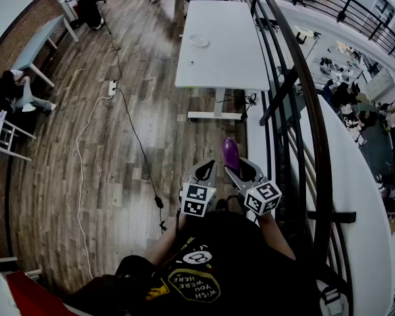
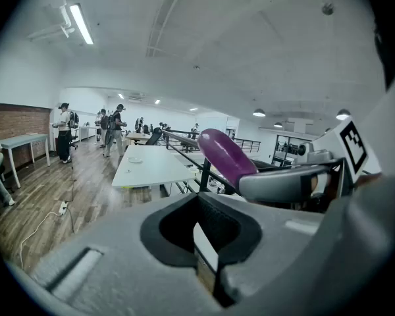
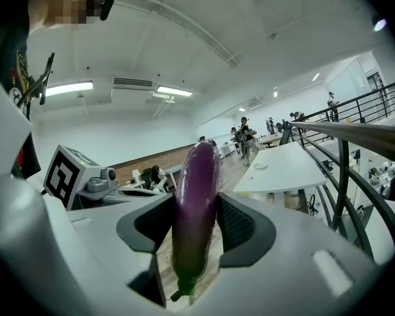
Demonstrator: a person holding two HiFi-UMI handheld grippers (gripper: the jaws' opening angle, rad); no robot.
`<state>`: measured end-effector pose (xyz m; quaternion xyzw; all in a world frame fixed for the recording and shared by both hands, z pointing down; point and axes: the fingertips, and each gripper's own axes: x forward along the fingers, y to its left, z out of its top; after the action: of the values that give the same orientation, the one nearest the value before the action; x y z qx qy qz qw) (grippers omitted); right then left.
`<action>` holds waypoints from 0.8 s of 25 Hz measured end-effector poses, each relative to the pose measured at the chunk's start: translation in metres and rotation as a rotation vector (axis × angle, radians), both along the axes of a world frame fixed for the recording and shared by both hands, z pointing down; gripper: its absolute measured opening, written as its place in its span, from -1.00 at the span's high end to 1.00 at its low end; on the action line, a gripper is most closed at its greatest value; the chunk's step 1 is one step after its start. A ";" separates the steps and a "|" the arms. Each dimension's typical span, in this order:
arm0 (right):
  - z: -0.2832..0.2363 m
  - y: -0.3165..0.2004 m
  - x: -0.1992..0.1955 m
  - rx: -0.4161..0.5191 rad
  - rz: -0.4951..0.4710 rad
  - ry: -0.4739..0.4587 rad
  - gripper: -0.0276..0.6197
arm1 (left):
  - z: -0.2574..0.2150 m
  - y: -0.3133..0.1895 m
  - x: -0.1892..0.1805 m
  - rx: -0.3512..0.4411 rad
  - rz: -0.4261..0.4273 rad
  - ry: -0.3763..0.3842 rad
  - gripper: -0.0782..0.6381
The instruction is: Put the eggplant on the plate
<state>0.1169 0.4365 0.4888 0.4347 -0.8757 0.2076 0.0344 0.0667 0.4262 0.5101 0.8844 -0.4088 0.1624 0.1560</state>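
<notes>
A long purple eggplant [image 3: 196,203] stands between the pads of my right gripper [image 3: 196,228], which is shut on it; its tip juts past the jaws [image 1: 231,151]. In the head view my right gripper [image 1: 240,171] and left gripper [image 1: 204,174] are held side by side in front of the person's chest. The jaws of my left gripper [image 2: 205,232] are together with nothing between them, and the eggplant [image 2: 225,155] shows to its right. A small plate [image 1: 199,41] lies on a white table [image 1: 224,58] some way ahead across the floor, and the plate [image 2: 135,160] is also in the left gripper view.
A black railing [image 1: 296,91] runs along the right side. A power strip [image 1: 111,88] and a long cable [image 1: 141,153] lie on the wooden floor [image 1: 99,150]. A grey table [image 1: 36,41] stands at the left by a seated person [image 1: 13,91]. Several people [image 2: 112,130] stand far off.
</notes>
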 end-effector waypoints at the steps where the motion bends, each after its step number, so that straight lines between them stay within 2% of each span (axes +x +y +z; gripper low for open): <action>1: 0.001 0.000 0.000 -0.003 -0.001 -0.001 0.28 | 0.001 0.000 0.000 0.000 -0.002 0.000 0.77; 13: 0.006 -0.003 -0.011 -0.029 0.016 -0.005 0.28 | 0.001 -0.006 -0.015 -0.006 -0.012 0.007 0.77; 20: 0.001 -0.009 -0.026 -0.047 0.020 -0.107 0.27 | 0.000 -0.012 -0.032 -0.003 -0.010 0.022 0.77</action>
<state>0.0907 0.4277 0.4895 0.4306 -0.8668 0.2514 -0.0043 0.0343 0.4137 0.5100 0.8838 -0.4114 0.1522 0.1626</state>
